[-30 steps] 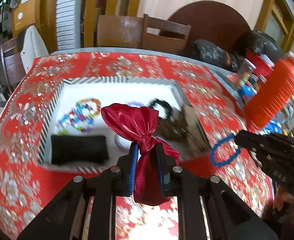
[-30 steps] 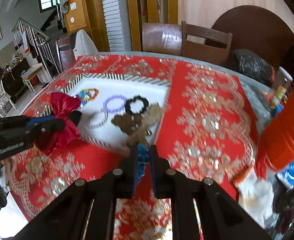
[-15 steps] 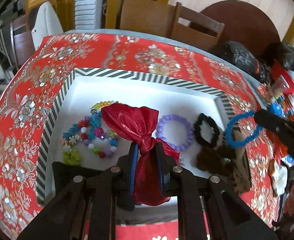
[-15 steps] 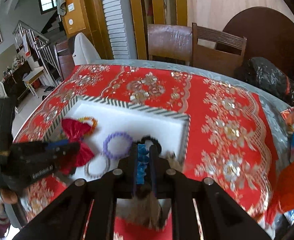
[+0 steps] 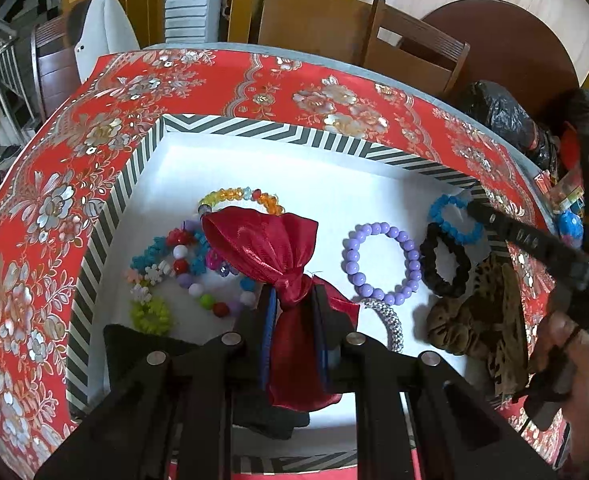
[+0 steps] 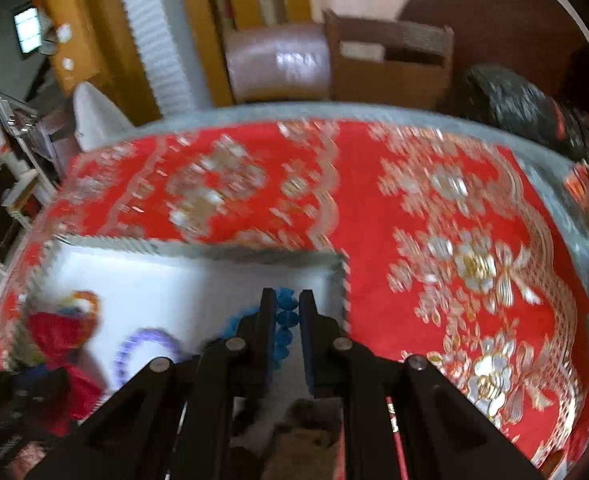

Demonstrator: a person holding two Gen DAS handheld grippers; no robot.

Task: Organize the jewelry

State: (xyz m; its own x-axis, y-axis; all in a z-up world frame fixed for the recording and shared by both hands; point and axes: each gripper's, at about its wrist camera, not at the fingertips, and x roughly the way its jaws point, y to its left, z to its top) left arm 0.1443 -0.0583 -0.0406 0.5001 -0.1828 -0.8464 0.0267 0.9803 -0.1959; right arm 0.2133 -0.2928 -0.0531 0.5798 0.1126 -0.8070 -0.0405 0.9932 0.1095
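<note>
Two pieces are being carried to the tray [image 5: 142, 160] at once. Working from the left: the left claw [image 5: 292, 300] is clamped on the knot of a red bow [image 5: 266, 244], holding it over the tray's middle, above the bead bracelets [image 5: 182, 264] at about nine o'clock. At three o'clock, past the purple bracelet [image 5: 380, 264] and black scrunchie [image 5: 444, 264], the right claw [image 6: 285, 316] is pinched on a blue bracelet [image 5: 452, 220] at the tray's far right corner. Both look to be in the placing step. Next, each claw should lower onto bare white floor and let go without landing on pieces already laid.
</note>
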